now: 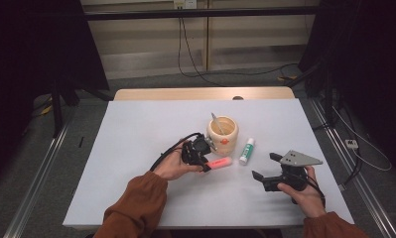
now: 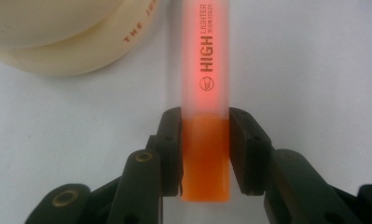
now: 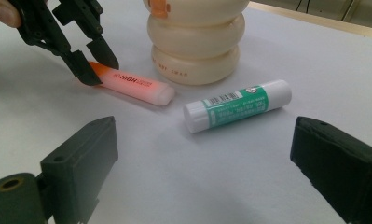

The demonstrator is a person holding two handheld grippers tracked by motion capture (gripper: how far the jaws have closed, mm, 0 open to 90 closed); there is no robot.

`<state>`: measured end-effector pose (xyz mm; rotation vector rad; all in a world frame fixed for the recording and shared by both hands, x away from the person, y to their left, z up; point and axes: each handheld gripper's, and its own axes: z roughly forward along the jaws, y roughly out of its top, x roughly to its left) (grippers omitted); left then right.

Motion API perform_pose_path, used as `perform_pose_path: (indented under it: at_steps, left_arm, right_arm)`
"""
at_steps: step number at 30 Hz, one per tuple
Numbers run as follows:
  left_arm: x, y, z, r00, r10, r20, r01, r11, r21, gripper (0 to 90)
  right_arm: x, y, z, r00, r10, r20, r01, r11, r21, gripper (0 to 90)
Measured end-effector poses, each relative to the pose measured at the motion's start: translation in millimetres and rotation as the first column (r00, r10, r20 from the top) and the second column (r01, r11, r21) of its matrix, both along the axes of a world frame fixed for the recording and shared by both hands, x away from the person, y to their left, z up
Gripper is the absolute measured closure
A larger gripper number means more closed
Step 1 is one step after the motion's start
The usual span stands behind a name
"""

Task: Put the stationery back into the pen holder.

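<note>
Left tool (image 2: 205, 154) clamps highlighter (image 2: 206, 93) beside cup (image 1: 223, 130), glue stick (image 3: 237, 105).

This looks like a lab or recording rig rather than a home: a white surface (image 1: 136, 148) stands alone on grey carpet (image 1: 151, 82), with dark curtains (image 1: 32, 59) hanging at nine and three o'clock, metal floor rails (image 1: 41, 168) running along both sides, loose cables (image 1: 225, 73) trailing across the floor at twelve o'clock, and a wall socket (image 1: 184, 4) on the pale panelled wall behind
</note>
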<state>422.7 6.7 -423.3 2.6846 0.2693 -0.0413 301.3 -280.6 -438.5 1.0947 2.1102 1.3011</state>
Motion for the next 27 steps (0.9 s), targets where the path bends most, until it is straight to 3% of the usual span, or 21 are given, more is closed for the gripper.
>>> perform_pose_path:
  at_steps: [14,18,23,27]
  left_arm:
    - [-13.4,10.8,13.0,0.9995,-0.009,-0.031,0.008,0.9995,-0.030,67.2]
    - [-18.7,20.4,16.2,0.9994,0.000,-0.035,-0.001,0.9994,-0.034,67.2]
    - [-25.3,33.7,20.9,0.9974,0.022,-0.069,-0.027,0.9978,-0.061,67.2]
    - [-27.3,41.7,22.0,0.9966,0.030,-0.076,-0.035,0.9973,-0.065,67.2]
  right_arm:
    - [-1.2,2.5,1.0,1.0000,0.006,0.005,-0.006,1.000,-0.010,7.1]
    - [-3.6,7.0,3.2,0.9997,0.023,0.005,-0.022,1.000,-0.010,5.6]
    - [-7.7,16.7,6.2,0.9982,0.058,0.017,-0.058,0.998,-0.014,5.0]
    - [-10.4,28.6,6.8,0.9963,0.083,0.023,-0.082,0.996,-0.044,5.4]
